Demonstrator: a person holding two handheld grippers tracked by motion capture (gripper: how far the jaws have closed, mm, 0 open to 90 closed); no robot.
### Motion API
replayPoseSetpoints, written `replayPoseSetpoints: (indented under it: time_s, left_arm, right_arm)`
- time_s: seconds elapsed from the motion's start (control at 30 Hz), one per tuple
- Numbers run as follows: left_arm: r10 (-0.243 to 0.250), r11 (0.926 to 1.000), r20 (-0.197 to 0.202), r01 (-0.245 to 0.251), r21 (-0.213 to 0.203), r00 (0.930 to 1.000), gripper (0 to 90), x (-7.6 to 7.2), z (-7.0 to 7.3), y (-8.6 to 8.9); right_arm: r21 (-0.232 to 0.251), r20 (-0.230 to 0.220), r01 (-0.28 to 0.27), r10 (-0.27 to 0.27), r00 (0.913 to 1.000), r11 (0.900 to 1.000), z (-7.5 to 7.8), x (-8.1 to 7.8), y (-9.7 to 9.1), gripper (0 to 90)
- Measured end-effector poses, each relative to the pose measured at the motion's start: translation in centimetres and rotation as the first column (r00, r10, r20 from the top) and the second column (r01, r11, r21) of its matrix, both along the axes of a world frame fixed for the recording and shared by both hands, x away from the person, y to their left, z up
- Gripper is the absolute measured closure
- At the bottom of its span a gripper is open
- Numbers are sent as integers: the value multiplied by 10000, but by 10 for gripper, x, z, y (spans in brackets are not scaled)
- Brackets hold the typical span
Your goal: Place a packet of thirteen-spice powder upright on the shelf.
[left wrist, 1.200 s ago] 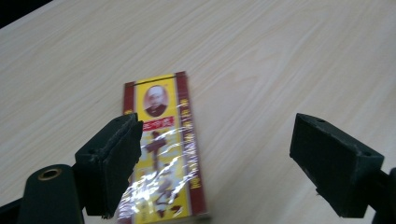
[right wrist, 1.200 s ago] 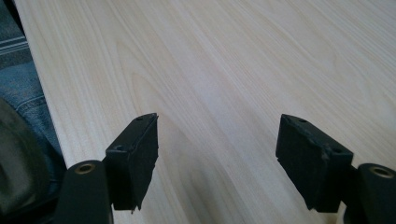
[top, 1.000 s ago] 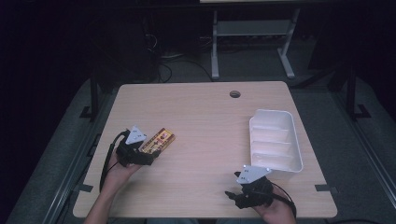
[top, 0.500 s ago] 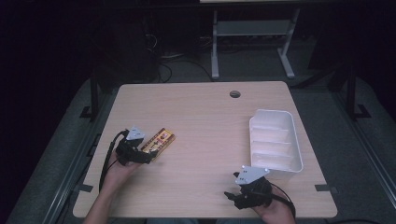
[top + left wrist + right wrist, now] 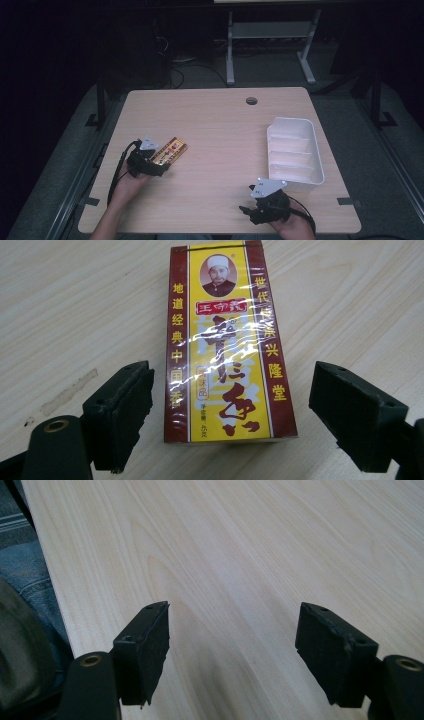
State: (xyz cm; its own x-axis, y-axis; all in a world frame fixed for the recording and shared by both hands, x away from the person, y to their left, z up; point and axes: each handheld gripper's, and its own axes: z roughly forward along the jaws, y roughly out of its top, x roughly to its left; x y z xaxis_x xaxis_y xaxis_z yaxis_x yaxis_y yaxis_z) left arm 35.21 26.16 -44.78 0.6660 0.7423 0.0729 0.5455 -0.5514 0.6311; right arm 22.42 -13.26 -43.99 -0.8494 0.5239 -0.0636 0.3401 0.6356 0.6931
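From the high view, my left gripper had crept a little nearer the red-and-yellow packet than a second before, now at its near end on the table's left side; the white tray sat far right, so the grasp looked close. In the left gripper view my jaws stood wide, straddling the packet untouched. In the right gripper view my right gripper gaped over bare wood, idle.

My high view looking forward and down over the whole table, my left gripper view close above the yellow packet also seen from above, my right gripper view low over bare tabletop near the edge
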Motion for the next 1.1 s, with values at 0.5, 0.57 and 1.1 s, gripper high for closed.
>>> replayPoseSetpoints:
  time_s: [0.5,0.57,1.1]
  left_arm:
    - [33,9998,-208,-28,202,9998,203,1,-6,-1]
    - [21,9997,-248,-14,262,9997,216,1,-6,-1]
    - [22,9996,-413,-11,277,9991,296,2,-8,1]
  right_arm:
    - [-21,4,-43,43,10000,10000,-1,0,2,291]
    - [-27,5,-49,49,10000,10000,-1,0,2,291]
    - [-52,10,-83,83,10000,10000,-1,0,3,291]
